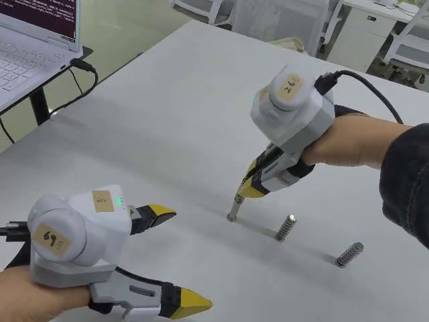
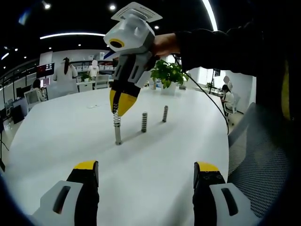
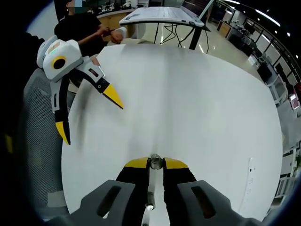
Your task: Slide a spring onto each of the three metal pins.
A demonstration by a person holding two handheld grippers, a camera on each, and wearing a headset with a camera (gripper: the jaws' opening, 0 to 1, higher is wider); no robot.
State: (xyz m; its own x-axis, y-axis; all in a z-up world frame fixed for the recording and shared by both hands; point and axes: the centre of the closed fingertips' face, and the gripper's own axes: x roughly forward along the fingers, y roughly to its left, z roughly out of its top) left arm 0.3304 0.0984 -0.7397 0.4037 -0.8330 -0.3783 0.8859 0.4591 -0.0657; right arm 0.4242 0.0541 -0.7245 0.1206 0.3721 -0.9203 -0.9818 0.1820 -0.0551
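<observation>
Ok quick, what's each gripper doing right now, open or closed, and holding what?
Left gripper: open, holding nothing.
Right gripper: shut on a spring, just above the pin.

Bench [image 1: 167, 121] plain white, no pattern. We note one colour scheme on both claws: pale grey-white bodies, black fingers, yellow tips, on the left claw [image 1: 184, 259] and the right claw [image 1: 248, 191] alike. Tan label [image 1: 51, 239] with dark handwritten digits on the left body, a matching one on the right. Green light [image 1: 118, 200] on the left body. Spring [image 2: 116, 117] in the right claw silver, banded by its coils. Pin [image 1: 233, 211] dull grey metal. Second spring [image 1: 285, 228] and third spring [image 1: 349, 254] the same silver. Cable [image 1: 365, 84] black. Sleeve [image 1: 405, 181] dark. Plant [image 2: 165, 73] green.
</observation>
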